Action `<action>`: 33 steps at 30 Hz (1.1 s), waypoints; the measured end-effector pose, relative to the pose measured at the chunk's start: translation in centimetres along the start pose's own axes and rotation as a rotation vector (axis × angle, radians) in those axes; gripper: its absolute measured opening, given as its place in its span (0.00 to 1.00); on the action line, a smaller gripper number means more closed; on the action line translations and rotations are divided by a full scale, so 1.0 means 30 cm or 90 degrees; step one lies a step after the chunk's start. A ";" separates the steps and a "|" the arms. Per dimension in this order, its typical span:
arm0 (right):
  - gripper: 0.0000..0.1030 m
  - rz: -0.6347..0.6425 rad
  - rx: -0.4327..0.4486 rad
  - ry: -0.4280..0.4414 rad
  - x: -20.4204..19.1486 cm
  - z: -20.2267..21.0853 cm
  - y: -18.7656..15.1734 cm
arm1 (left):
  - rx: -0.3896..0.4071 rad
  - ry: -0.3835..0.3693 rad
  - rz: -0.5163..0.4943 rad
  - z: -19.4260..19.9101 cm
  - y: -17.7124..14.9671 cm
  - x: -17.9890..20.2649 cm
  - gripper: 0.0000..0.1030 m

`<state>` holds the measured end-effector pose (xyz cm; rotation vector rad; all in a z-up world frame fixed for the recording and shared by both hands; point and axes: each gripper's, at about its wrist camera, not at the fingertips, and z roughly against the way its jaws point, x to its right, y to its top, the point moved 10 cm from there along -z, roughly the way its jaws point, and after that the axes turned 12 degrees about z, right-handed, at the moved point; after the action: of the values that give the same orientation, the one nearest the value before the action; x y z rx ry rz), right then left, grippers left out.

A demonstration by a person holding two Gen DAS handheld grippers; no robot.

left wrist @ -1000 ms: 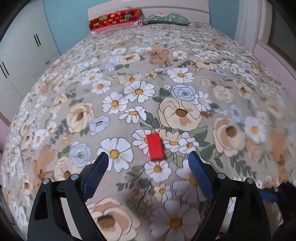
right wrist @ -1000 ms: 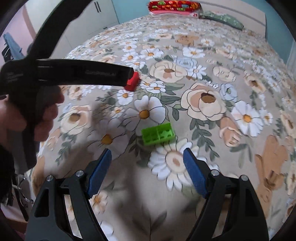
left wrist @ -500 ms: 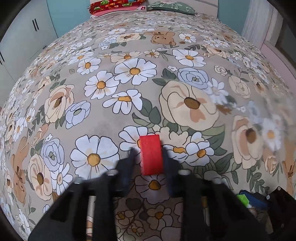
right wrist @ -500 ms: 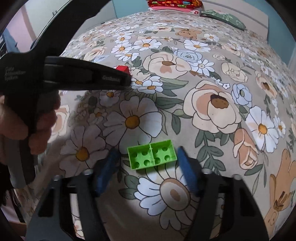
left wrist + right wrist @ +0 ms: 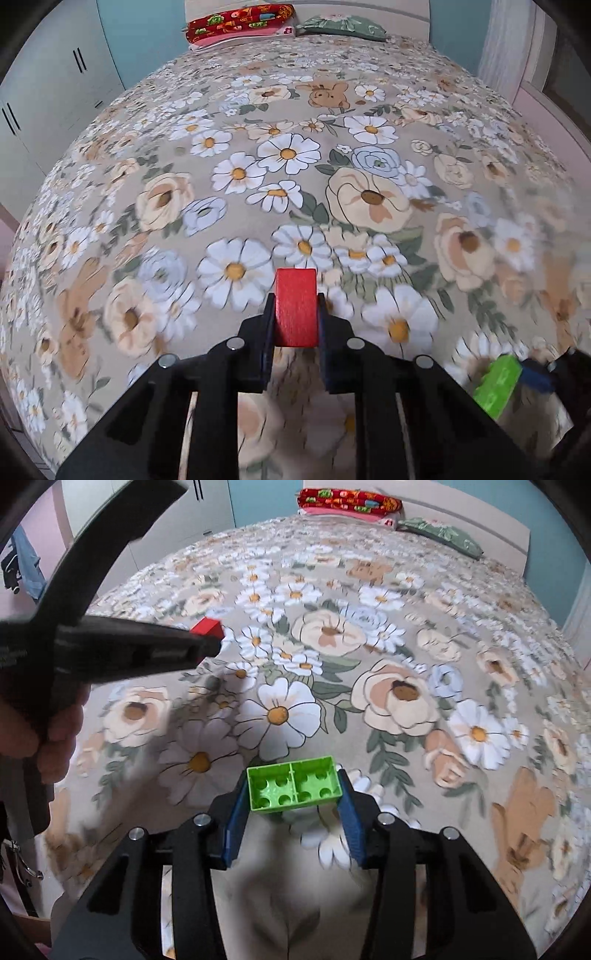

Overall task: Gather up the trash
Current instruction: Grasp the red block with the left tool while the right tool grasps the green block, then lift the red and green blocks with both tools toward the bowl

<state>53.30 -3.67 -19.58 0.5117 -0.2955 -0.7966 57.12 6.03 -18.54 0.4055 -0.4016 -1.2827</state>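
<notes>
Both grippers stood wide apart a second ago, each with its block lying loose on the bedspread ahead of it; now each has a block between its pads. In the left wrist view, the left gripper [image 5: 296,314] is clamped tight on the red block [image 5: 296,306], its dark pads pressed flat against the block's two long sides. The block stands out ahead of the fingertips, over the floral bedspread [image 5: 295,177], in front of a large white daisy print.

In the right wrist view, the right gripper [image 5: 294,801] has its blue pads [image 5: 236,823] against the two short ends of the green toy brick [image 5: 294,788], and its jaws are closing on it. The brick shows its hollow underside with round sockets, and sits slightly tilted between the pads. Whether it is clear of the bedspread I cannot tell.

Relative to the green toy brick, the red block lies up and to the left in the right wrist view, where only a corner of it shows past the black arm of the left gripper, held by a person's hand [image 5: 55,734]. At the far end of the bedspread lie a red patterned pillow [image 5: 240,22] and a green floral pillow [image 5: 340,26], side by side against the headboard. Pale wardrobe doors [image 5: 55,85] stand beyond the left edge of the bedspread.
</notes>
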 end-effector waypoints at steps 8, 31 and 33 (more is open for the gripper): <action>0.45 0.032 0.021 -0.069 -0.033 0.355 -0.056 | 0.051 -0.013 -0.035 0.355 -0.092 -0.033 0.21; 0.45 0.073 0.158 -0.191 -0.321 1.329 -0.211 | 0.276 -0.047 -0.177 1.383 -0.494 -0.054 0.21; 0.45 0.077 0.162 -0.193 -0.348 1.364 -0.225 | 0.282 -0.051 -0.189 1.420 -0.527 -0.049 0.21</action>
<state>24.38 -13.15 10.48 0.6055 -0.7088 -0.7219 22.21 0.91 10.16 0.8128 -0.7185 -1.4999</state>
